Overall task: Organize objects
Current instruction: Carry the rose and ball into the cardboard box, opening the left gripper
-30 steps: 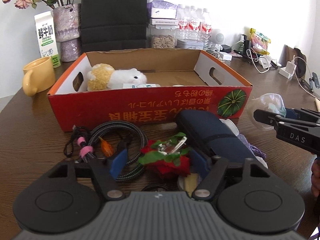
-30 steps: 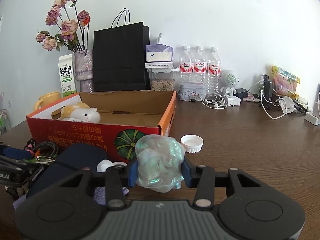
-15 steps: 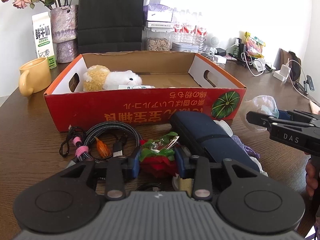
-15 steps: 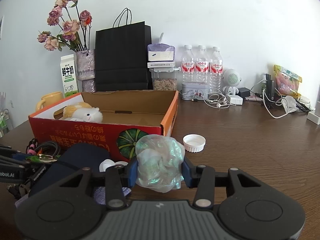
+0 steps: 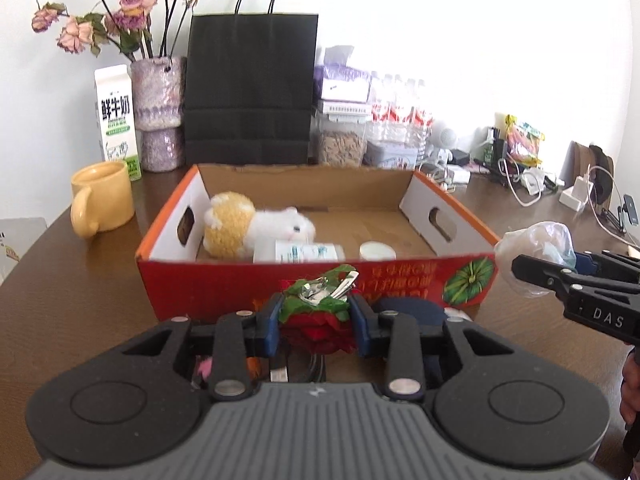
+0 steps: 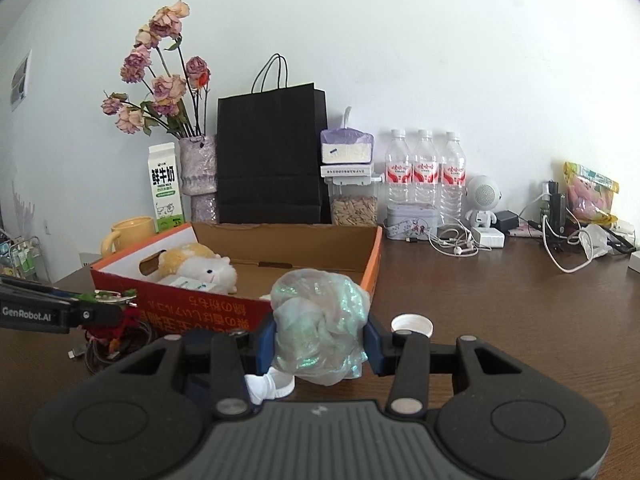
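Observation:
My left gripper (image 5: 316,320) is shut on a red and green hair clip (image 5: 320,304) and holds it raised in front of the red cardboard box (image 5: 400,276). My right gripper (image 6: 320,344) is shut on a crumpled iridescent plastic bag (image 6: 320,332), held at the box's right front corner (image 6: 372,264); the bag also shows in the left wrist view (image 5: 536,240). The box holds a plush hamster (image 5: 256,228), a small white carton (image 5: 300,251) and a round white lid (image 5: 377,250).
A dark blue case (image 5: 412,310), coiled cables (image 6: 116,344) and a white cap (image 6: 412,325) lie before the box. A yellow mug (image 5: 102,196), milk carton (image 5: 116,120), flower vase (image 5: 158,112), black bag (image 5: 250,92), bottles (image 6: 424,176) and chargers (image 5: 532,184) stand behind.
My left gripper closed on the hair clip and lifted it off the table toward the box. My right gripper rose with the plastic bag, nearer the box.

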A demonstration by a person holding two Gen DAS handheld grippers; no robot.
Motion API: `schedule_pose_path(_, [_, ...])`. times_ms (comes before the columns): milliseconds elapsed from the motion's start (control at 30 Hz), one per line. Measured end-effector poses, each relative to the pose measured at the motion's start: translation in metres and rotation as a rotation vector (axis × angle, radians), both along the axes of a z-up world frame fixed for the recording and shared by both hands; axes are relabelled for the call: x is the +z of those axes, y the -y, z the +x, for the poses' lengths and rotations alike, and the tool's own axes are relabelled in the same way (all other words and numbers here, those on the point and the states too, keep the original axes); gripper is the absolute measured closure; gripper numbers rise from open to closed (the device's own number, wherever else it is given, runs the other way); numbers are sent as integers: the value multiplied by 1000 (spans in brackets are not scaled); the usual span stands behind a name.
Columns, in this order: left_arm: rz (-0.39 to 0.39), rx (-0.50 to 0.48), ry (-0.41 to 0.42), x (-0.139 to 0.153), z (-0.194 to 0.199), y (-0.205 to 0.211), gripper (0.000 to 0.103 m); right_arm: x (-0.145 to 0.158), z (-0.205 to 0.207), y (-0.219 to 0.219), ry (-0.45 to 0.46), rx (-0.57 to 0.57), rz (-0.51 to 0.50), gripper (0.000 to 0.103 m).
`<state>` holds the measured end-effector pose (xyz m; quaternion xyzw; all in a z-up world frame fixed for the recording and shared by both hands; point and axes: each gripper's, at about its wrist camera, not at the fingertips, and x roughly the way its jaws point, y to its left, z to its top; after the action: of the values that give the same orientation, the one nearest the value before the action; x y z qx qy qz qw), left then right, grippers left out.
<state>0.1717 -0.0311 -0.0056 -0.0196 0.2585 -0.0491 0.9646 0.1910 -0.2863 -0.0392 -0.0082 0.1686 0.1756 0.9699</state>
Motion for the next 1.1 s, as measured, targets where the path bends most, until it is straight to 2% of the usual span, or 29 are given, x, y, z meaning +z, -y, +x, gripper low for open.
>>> schedule_pose_path(267, [-3, -1, 98, 29, 35, 12, 67, 23, 37, -36, 35, 39, -35, 60])
schedule_pose_path(400, [-3, 9, 112, 33, 63, 18, 67, 26, 68, -51, 23, 33, -43, 60])
schedule_pose_path(533, [1, 21, 109, 31, 97, 23, 67, 25, 107, -66, -10, 18, -54, 60])
schedule_pose_path(700, [-5, 40, 62, 19, 138, 25, 67, 11, 150, -74, -76, 1, -40, 60])
schedule_pose_path(833, [2, 33, 29, 8, 158, 23, 67, 0, 161, -72, -102, 4, -48, 60])
schedule_pose_path(1033, [22, 23, 23, 1, 166, 23, 67, -9, 168, -69, -133, -5, -51, 60])
schedule_pose_path(1100, [15, 26, 14, 0, 168, 22, 62, -11, 169, -69, -139, -10, -57, 59])
